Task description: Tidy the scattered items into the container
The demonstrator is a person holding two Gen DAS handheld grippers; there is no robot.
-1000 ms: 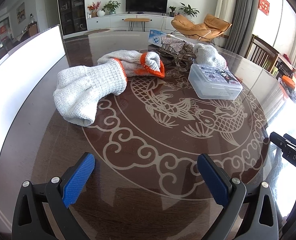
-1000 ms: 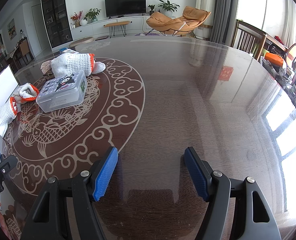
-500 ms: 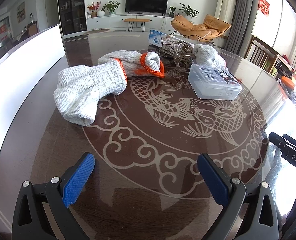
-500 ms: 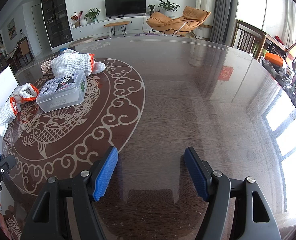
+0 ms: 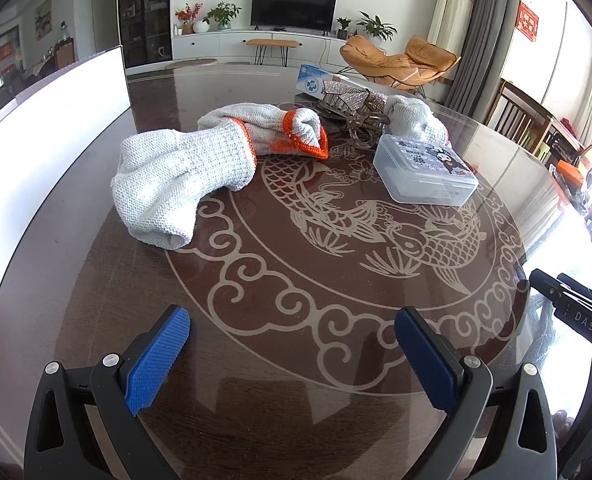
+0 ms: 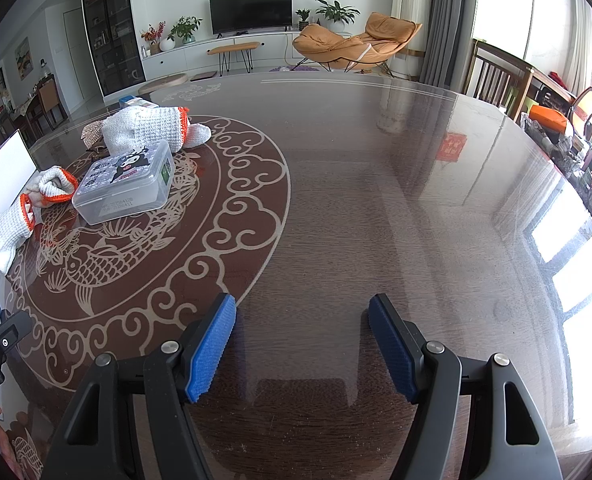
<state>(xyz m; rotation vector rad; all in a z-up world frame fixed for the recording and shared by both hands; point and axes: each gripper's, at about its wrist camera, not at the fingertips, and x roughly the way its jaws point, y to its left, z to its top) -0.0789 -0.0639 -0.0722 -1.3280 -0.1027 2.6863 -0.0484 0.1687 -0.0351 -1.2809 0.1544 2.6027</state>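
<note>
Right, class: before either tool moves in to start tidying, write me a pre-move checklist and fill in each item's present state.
1. Left tool open and holding nothing: ok.
2. Right tool open and holding nothing: ok.
3. Nearest glove in full view, path to it free: ok.
4. Clear plastic box lid shut: ok.
5. Third glove free to lift: cannot tell, it lies against a glittery ornament.
6. White container open and roomy: cannot tell, only its wall shows.

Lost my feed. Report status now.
Left gripper open, empty. Right gripper open, empty. Gloves and plastic box loose on table. Nothing blocking.
</note>
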